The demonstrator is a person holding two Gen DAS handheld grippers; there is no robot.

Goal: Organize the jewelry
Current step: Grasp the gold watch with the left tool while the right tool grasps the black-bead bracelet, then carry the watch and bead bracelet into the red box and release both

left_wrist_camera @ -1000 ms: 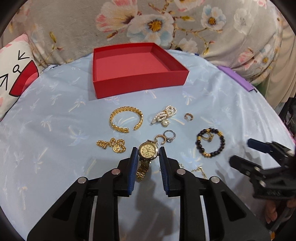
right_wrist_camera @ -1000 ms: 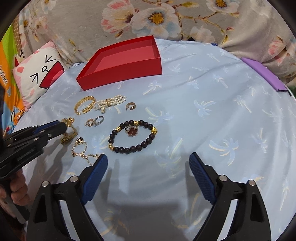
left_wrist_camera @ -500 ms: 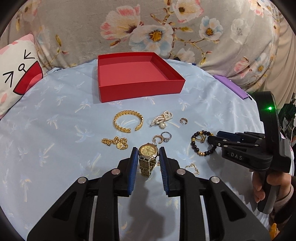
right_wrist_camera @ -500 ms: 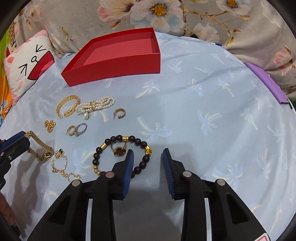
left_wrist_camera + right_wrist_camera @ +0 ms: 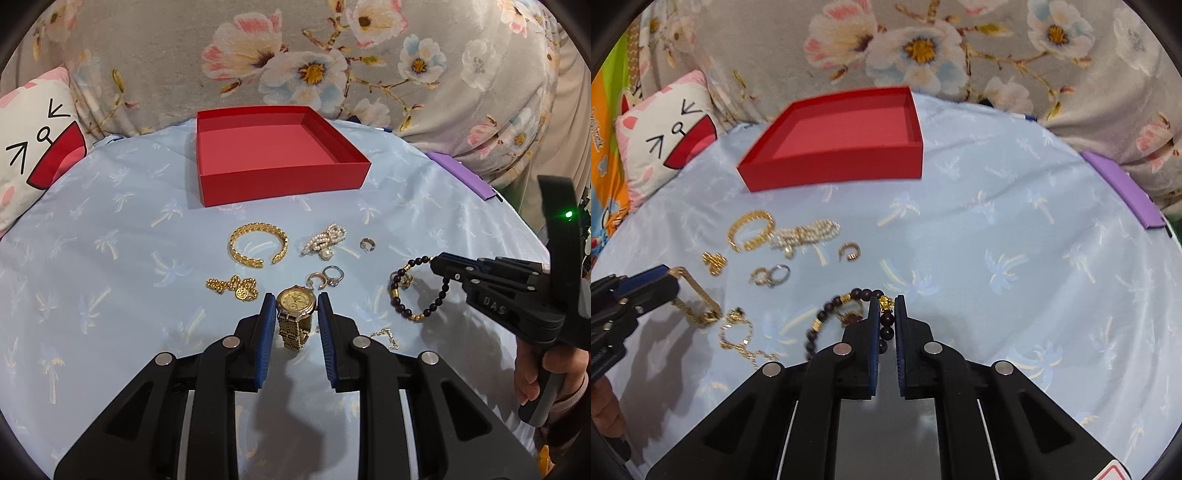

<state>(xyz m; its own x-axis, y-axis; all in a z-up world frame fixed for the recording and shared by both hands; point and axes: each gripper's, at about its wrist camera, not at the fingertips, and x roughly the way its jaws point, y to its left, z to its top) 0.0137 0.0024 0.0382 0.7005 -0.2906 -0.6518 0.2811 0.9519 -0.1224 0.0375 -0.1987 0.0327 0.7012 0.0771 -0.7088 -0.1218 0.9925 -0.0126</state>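
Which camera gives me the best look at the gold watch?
Left wrist view: the gold watch sits face-up between the left gripper jaws, dial visible. Right wrist view shows only its band hanging at the frame's left edge.

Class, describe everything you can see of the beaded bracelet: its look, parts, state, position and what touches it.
The beaded bracelet is a loop of dark round beads with a few gold spacer beads and a reddish flower charm inside the loop. The right gripper is shut on its right side, dark beads and a gold bead showing between the blue pads. Its left part looks blurred above the blue cloth. It sits right of the rings, nearer than the red box.
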